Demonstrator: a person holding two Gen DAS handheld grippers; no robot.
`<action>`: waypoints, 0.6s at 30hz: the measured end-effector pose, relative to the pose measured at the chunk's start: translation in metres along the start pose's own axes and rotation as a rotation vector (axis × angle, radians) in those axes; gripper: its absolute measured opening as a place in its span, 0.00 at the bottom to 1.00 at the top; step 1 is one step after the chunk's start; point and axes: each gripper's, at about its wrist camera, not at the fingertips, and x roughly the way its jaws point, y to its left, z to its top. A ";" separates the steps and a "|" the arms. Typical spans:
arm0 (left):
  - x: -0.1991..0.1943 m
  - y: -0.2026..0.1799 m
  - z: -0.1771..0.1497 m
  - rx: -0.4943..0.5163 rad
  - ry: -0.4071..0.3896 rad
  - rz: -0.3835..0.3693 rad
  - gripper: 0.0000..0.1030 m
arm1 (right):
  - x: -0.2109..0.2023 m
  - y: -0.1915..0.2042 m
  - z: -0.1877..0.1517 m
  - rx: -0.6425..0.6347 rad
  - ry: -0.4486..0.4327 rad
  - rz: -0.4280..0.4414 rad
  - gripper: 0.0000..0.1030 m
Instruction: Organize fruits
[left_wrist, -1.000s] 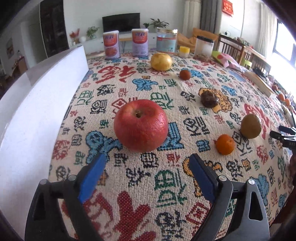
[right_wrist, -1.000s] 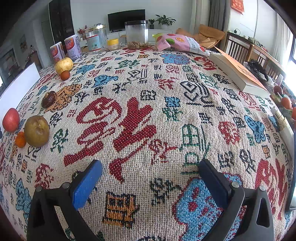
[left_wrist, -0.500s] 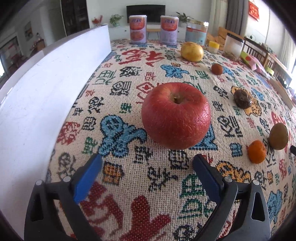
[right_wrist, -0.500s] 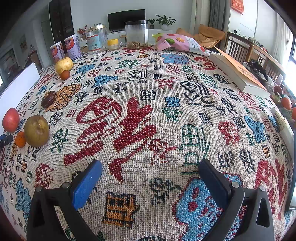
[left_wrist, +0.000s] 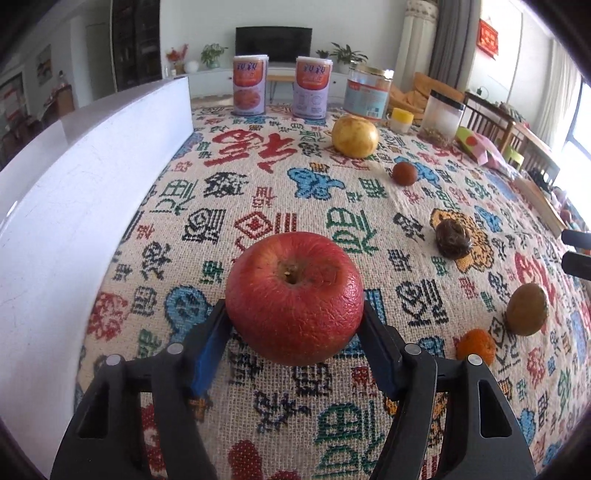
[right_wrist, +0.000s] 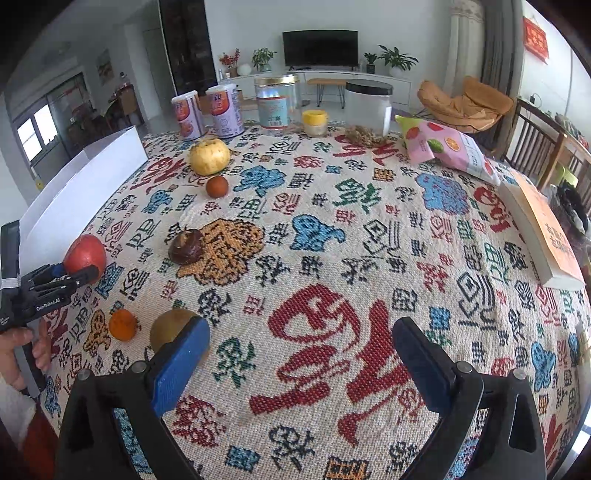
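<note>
- Left gripper (left_wrist: 294, 325) has just been closing its jaws, and its blue pads now press on both sides of the red apple (left_wrist: 294, 297), which sits on the patterned tablecloth (left_wrist: 258, 206).
- Just left of this gripper runs a long white box wall (left_wrist: 92, 177).
- Ahead of it and to the right lie a dark brown wrinkled fruit (left_wrist: 452, 238), a small reddish-brown fruit (left_wrist: 404, 173) and, farther on, a yellow pear-like fruit (left_wrist: 354, 136).
- Close on its right sit a small orange (left_wrist: 475, 347) and a brown-green round fruit (left_wrist: 526, 309), side by side.
- Beyond the fruits, at the far edge, stand two printed cans (left_wrist: 249, 85), a clear jar with a gold lid (left_wrist: 369, 92) and a black-lidded jar (left_wrist: 442, 116).
- Right gripper (right_wrist: 299, 354) hangs above the cloth with its jaws spread wide and nothing between them.
- Its left pad overlaps the brown-green fruit in the right wrist view; whether they touch cannot be told.
- Far to its left, a hand (right_wrist: 16, 347) holds the other tool at the apple.
- Ahead on its right lie a pink snack bag (right_wrist: 447, 147) and an orange-covered book (right_wrist: 543, 232).
</note>
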 end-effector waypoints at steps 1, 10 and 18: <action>-0.003 0.002 0.000 -0.012 0.004 -0.008 0.67 | 0.008 0.020 0.016 -0.063 0.025 0.045 0.95; -0.074 0.022 0.010 -0.080 -0.035 -0.059 0.67 | 0.124 0.100 0.073 -0.186 0.318 0.099 0.52; -0.165 0.074 0.022 -0.215 -0.085 -0.129 0.67 | 0.078 0.115 0.080 -0.176 0.215 0.133 0.42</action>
